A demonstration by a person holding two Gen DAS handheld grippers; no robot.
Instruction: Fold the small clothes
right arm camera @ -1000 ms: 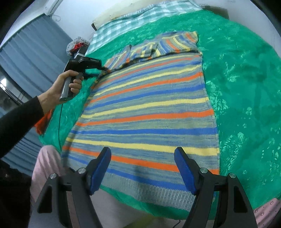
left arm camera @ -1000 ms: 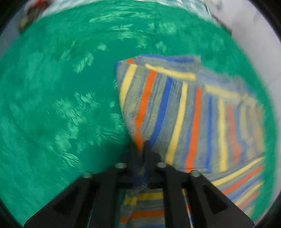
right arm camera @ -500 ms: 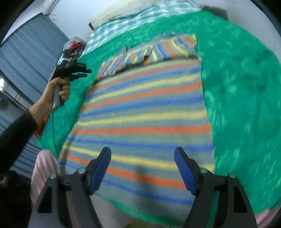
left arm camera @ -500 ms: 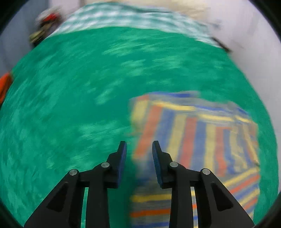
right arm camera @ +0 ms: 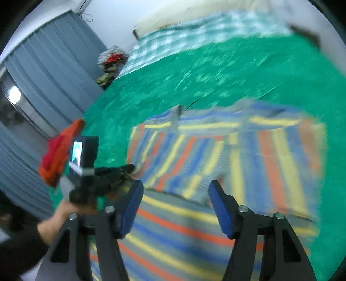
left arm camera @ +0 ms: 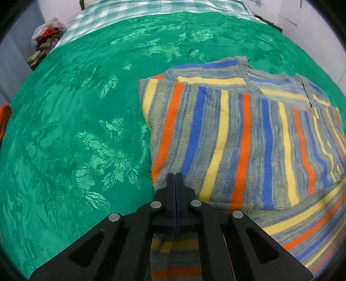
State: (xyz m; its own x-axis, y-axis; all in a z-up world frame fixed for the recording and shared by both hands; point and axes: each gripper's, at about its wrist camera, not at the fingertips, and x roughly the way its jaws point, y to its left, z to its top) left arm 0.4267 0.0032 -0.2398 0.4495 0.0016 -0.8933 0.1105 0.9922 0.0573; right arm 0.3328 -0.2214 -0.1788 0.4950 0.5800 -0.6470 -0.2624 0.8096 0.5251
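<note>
A striped sweater [left arm camera: 237, 134] in grey, blue, orange and yellow lies flat on the green bedspread [left arm camera: 75, 129], its sleeves folded across the chest. My left gripper [left arm camera: 175, 179] is shut at the sweater's left edge, jaws pressed together; whether cloth is pinched between them is not clear. In the right wrist view the sweater [right arm camera: 216, 164] is blurred, and the left gripper [right arm camera: 121, 173] reaches its left edge. My right gripper [right arm camera: 176, 190] is open and empty above the sweater's body.
A checked sheet [left arm camera: 151, 8] covers the head of the bed. A pile of clothes [left arm camera: 46, 41] sits at the far left corner. An orange-red garment [right arm camera: 60, 151] lies at the bed's left edge beside grey curtains [right arm camera: 47, 71].
My left gripper opened half a second ago and has shut again at the sweater's left edge. My right gripper has moved up the sweater toward the folded sleeves, staying open.
</note>
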